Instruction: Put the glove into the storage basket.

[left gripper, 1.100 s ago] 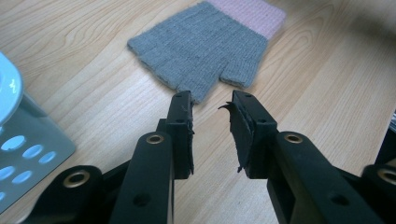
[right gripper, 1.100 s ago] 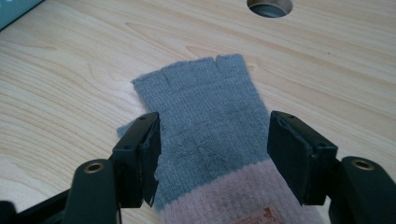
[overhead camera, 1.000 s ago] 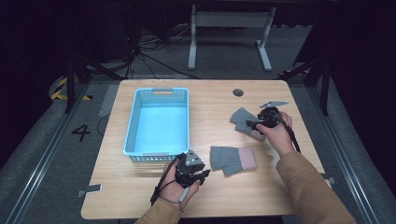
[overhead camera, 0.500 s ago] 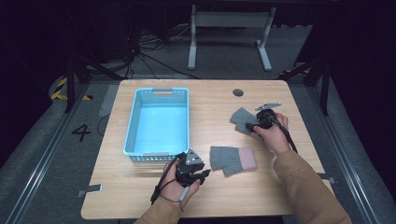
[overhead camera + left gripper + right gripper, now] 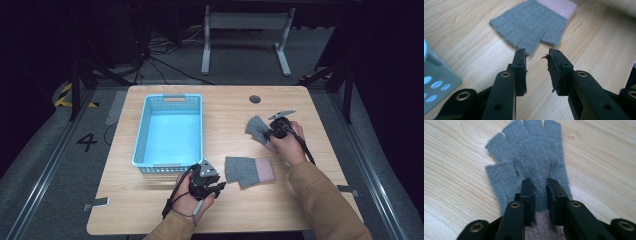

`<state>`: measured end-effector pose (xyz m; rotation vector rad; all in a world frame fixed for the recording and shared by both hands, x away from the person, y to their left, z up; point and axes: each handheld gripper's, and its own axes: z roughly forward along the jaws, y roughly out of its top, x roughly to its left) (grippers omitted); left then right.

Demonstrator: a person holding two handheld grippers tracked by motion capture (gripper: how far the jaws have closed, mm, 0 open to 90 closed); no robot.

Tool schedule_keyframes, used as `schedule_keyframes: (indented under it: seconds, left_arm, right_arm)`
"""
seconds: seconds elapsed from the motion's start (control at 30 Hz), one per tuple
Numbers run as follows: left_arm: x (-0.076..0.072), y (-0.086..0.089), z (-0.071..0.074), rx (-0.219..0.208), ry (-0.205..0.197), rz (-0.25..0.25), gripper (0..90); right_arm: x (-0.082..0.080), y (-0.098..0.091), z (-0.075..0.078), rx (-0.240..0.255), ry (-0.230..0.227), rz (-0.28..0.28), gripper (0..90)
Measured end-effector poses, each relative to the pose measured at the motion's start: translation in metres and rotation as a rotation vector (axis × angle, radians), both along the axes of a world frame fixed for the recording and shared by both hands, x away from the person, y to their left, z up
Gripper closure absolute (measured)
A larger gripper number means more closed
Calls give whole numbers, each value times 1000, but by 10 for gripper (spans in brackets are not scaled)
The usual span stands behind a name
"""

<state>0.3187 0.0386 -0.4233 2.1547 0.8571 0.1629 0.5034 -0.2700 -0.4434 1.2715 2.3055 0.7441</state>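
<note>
Two grey fingerless gloves with pink cuffs lie on the wooden table. The near glove (image 5: 248,171) (image 5: 534,22) lies flat just beyond my left gripper (image 5: 219,185) (image 5: 537,52), whose jaws stand open with nothing between them, their tips at the glove's thumb edge. The far glove (image 5: 256,128) (image 5: 529,152) lies at the right with its finger stubs pointing away. My right gripper (image 5: 266,134) (image 5: 539,182) has just been closing its jaws and now pinches a ridge of this glove's grey knit near the cuff.
A light blue plastic basket (image 5: 141,131) stands at the table's (image 5: 300,100) left middle, its corner (image 5: 434,82) beside my left gripper. A round cable hole (image 5: 255,99) lies at the back. Dark floor surrounds the table.
The right gripper's jaws have closed from wide apart onto the far glove, and the hand shifted slightly toward it. The left gripper and the near glove have not moved.
</note>
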Motion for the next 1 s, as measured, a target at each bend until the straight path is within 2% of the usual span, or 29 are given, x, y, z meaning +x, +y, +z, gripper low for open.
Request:
schedule_keyframes:
  seconds: [0.1,0.13,0.27,0.57,0.67,0.8,0.87,1.0]
  left_arm:
    - [1,0,0,1,-1,-1,689]
    - [1,1,1,2,3,-4,690]
    - [2,-1,1,1,2,-8,690]
    - [4,-7,2,-3,-1,-28,692]
    - [4,-8,2,-3,-2,-32,692]
    - [5,-11,3,-5,-4,-40,692]
    - [6,-12,3,-7,-6,-42,692]
    - [7,-14,4,-7,-4,-51,692]
  right_arm:
    - [0,-3,1,33,4,-2,788]
    - [-2,-6,4,59,11,2,790]
    - [-5,-9,9,89,9,9,790]
    - [-26,-18,41,135,-42,72,787]
    - [-31,-19,47,142,-50,92,787]
    - [-44,-20,60,144,-59,151,783]
    - [-46,-20,62,143,-58,157,783]
    - [-58,-19,71,138,-67,225,782]
